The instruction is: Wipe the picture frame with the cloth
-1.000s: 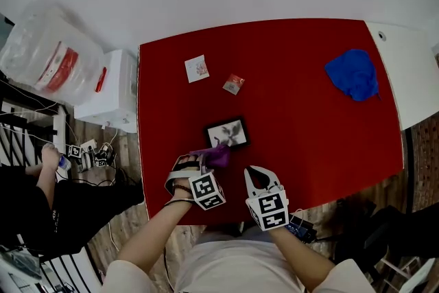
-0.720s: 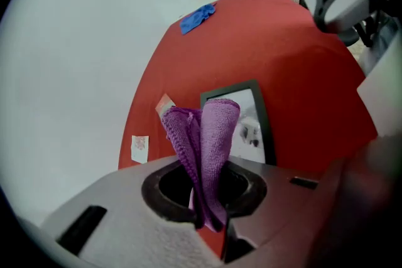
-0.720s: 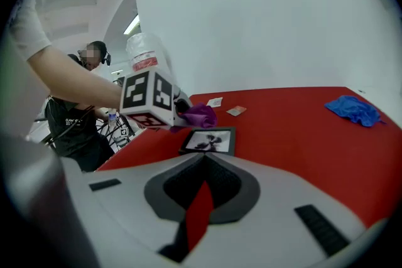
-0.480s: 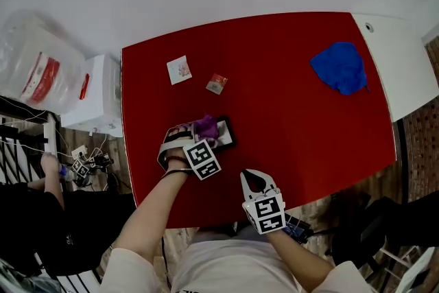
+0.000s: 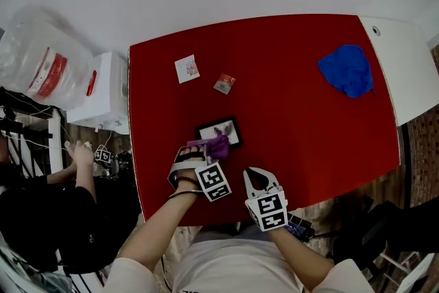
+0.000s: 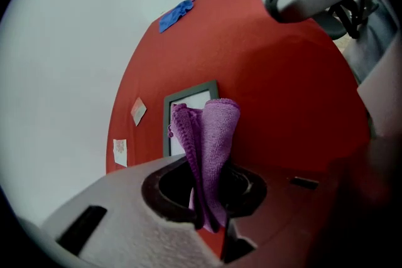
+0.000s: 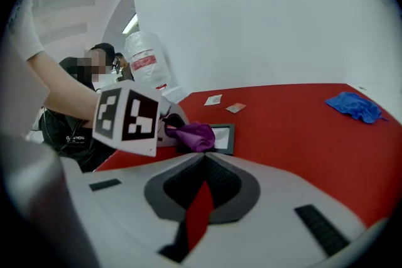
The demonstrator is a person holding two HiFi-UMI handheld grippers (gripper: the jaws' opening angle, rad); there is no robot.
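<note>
Head view: left gripper [image 5: 206, 147] clenched on the purple cloth [image 5: 218, 146], which lies over the 6 o'clock edge of the picture frame [image 5: 221, 131] on the red table [image 5: 309, 134]. Clear bag [image 5: 41, 62] off-table at 9 o'clock, contents unclear.
Left gripper view: jaws pinch the folded purple cloth, picture frame beyond at 12 o'clock.
Right gripper view: right gripper [image 7: 202, 157] jaws together, empty.

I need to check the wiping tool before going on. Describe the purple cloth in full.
The purple cloth is soft, fuzzy fabric, like microfibre, folded into a thick wad. The left gripper is shut on its lower part; the folded end sticks out past the jaws. It sits over the near edge of the black picture frame on the red table; whether it presses on the frame cannot be told.
</note>
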